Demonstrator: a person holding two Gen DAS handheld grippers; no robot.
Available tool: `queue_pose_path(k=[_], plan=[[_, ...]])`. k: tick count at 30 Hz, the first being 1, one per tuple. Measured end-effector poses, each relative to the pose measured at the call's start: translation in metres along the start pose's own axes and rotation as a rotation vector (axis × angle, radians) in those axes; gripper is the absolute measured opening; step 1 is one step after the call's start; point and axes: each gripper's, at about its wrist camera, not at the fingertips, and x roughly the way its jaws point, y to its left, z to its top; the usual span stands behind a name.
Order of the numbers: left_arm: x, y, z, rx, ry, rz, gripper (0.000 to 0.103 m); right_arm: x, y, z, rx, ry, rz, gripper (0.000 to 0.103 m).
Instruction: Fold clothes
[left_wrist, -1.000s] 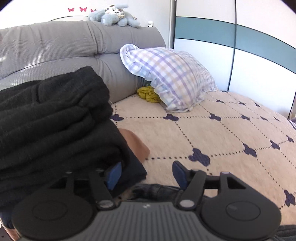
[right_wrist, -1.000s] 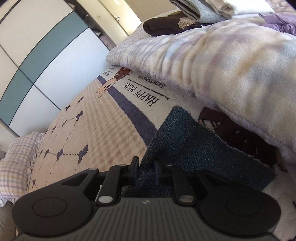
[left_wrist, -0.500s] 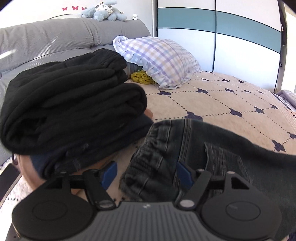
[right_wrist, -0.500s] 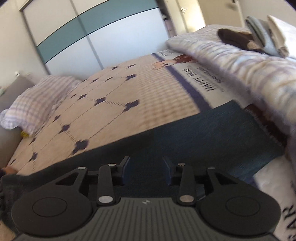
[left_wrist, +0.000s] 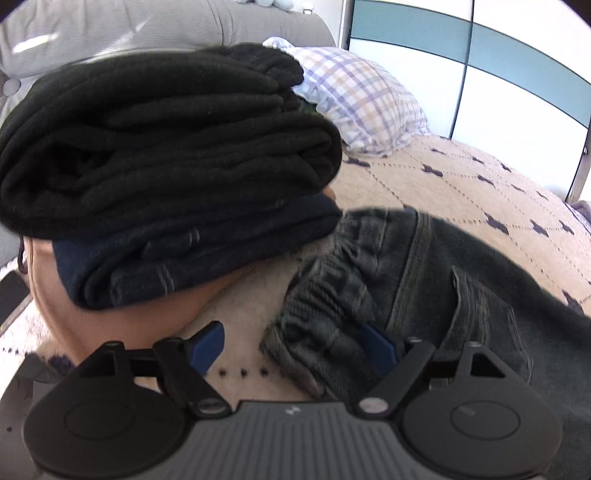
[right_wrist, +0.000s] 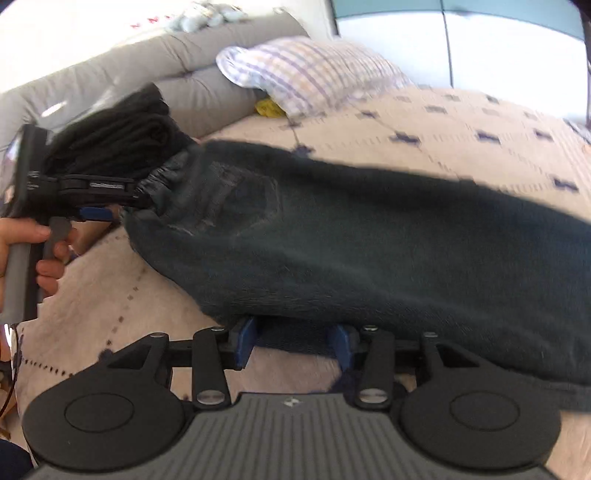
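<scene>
Jeans (right_wrist: 332, 229) had gone from held up by a leg to lying flat across the bed (right_wrist: 461, 122), spread for folding. Left hand-held gripper (left_wrist: 295, 341) wide open at the waistband; right hand-held gripper (right_wrist: 293, 343) open at the near edge, gripping nothing. Black stack (left_wrist: 166, 140) crowded the left; open bed far and right.

bare quilted bedspread (right_wrist: 461, 122) lies free beyond the dark jeans (right_wrist: 369, 236), up to the checked pillow (right_wrist: 314, 70) by the grey headboard (left_wrist: 147, 29). to the left a stack of folded dark clothes (left_wrist: 166, 147) blocks passage, standing just beside the jeans' waistband. a strip of bedspread is bare before the left gripper (left_wrist: 295, 345).
</scene>
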Motion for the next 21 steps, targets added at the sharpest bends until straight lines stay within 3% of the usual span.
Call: queue_pose_path(k=[4, 6, 10, 14, 17, 18, 21], plan=[[0.002, 0.007, 0.0, -0.021, 0.012, 0.005, 0.083, 0.002, 0.008, 0.006, -0.095, -0.02, 0.08, 0.059], [-0.006, 0.013, -0.008, -0.036, 0.033, -0.022, 0.083, 0.014, 0.011, 0.007, -0.126, 0.014, 0.075, 0.059], [-0.015, 0.019, -0.017, -0.045, 0.05, -0.056, 0.088, 0.017, 0.016, 0.012, -0.174, -0.028, 0.093, 0.06], [-0.015, 0.02, -0.022, -0.053, 0.058, -0.071, 0.088, 0.046, 0.02, 0.008, -0.149, 0.069, 0.188, 0.063], [-0.013, 0.02, -0.024, -0.06, 0.052, -0.076, 0.09, 0.027, 0.03, 0.0, -0.13, 0.023, 0.21, 0.061], [-0.006, 0.019, -0.023, -0.067, 0.049, -0.067, 0.092, 0.019, 0.03, -0.001, -0.115, -0.003, 0.206, 0.056], [0.015, 0.016, -0.018, -0.142, 0.097, -0.085, 0.093, 0.009, 0.026, -0.008, -0.072, -0.034, 0.175, 0.026]])
